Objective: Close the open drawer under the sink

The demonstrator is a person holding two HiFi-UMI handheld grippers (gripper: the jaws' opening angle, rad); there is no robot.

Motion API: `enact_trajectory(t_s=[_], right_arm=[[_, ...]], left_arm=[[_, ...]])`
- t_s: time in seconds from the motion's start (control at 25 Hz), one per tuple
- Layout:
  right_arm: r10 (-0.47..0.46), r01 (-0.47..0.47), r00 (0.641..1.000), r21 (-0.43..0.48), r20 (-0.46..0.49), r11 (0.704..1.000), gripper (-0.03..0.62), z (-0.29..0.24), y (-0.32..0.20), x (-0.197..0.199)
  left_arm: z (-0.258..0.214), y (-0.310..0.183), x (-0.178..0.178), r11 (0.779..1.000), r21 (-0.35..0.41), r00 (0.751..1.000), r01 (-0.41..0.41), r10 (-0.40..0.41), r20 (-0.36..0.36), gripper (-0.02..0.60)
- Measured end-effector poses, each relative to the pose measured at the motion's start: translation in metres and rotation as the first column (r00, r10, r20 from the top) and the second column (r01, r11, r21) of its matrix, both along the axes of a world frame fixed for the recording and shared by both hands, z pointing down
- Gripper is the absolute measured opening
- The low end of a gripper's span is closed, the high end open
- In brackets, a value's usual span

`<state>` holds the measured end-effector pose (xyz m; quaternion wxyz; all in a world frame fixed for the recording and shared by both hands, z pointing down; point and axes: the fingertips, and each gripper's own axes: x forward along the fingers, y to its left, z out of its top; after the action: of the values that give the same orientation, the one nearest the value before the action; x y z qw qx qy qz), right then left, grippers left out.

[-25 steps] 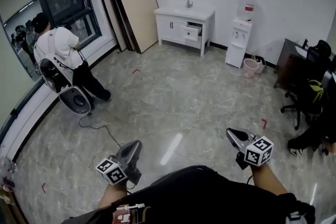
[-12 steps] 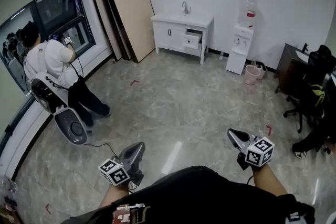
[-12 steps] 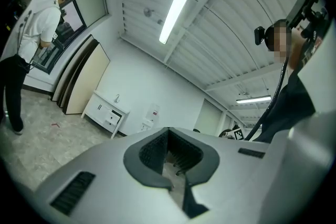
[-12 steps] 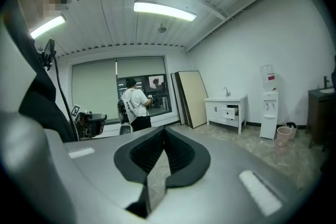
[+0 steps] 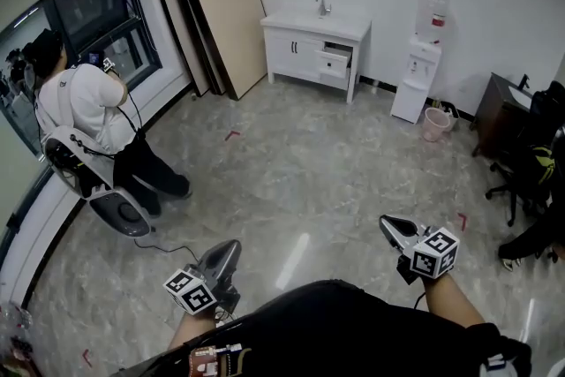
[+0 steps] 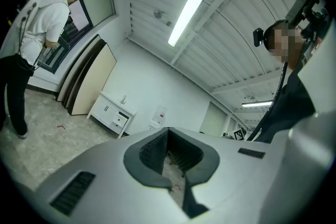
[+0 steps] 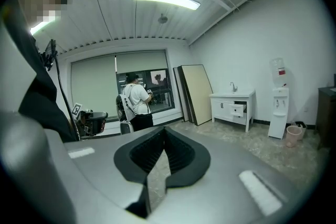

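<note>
The white sink cabinet (image 5: 305, 44) stands against the far wall, with a tap on top. Its upper right drawer (image 5: 335, 60) is pulled out. The cabinet is also small and distant in the left gripper view (image 6: 109, 113) and in the right gripper view (image 7: 231, 106), where the drawer (image 7: 239, 109) juts out. My left gripper (image 5: 231, 245) and right gripper (image 5: 386, 223) are held low in front of my body, far from the cabinet, both pointing towards it. Both are shut with nothing between the jaws.
A person in a white shirt (image 5: 84, 115) stands by the window at the left with equipment and a floor cable (image 5: 168, 245). Boards (image 5: 212, 9) lean on the wall left of the cabinet. A water dispenser (image 5: 425, 57), pink bin (image 5: 435, 124), desk and office chair (image 5: 530, 168) are at the right.
The view has advanced across the floor and the sink cabinet appears slightly nearer. Both grippers keep the same pose in front of me and stay shut.
</note>
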<state>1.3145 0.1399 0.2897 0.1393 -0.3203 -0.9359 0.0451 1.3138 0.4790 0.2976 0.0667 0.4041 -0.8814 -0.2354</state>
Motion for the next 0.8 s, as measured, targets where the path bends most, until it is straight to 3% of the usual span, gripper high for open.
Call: enact_trajectory(t_s=[0.32,0.8], right_arm=[[-0.075,0.075,0.997,-0.009,0.010,0.997,0.002,0.011,0.007,-0.083],[-0.208,0.210,0.977,-0.054,0.041,0.976,0.002,-0.004,-0.075,-0.246]], left_arm=[[0.015,0.009,-0.057,0.997,-0.006,0.997,0.072,-0.072,-0.022,-0.008],[-0.027,-0.068,-0.170,0.969,-0.032,0.970,0.244,-0.244,0.015,-0.008]])
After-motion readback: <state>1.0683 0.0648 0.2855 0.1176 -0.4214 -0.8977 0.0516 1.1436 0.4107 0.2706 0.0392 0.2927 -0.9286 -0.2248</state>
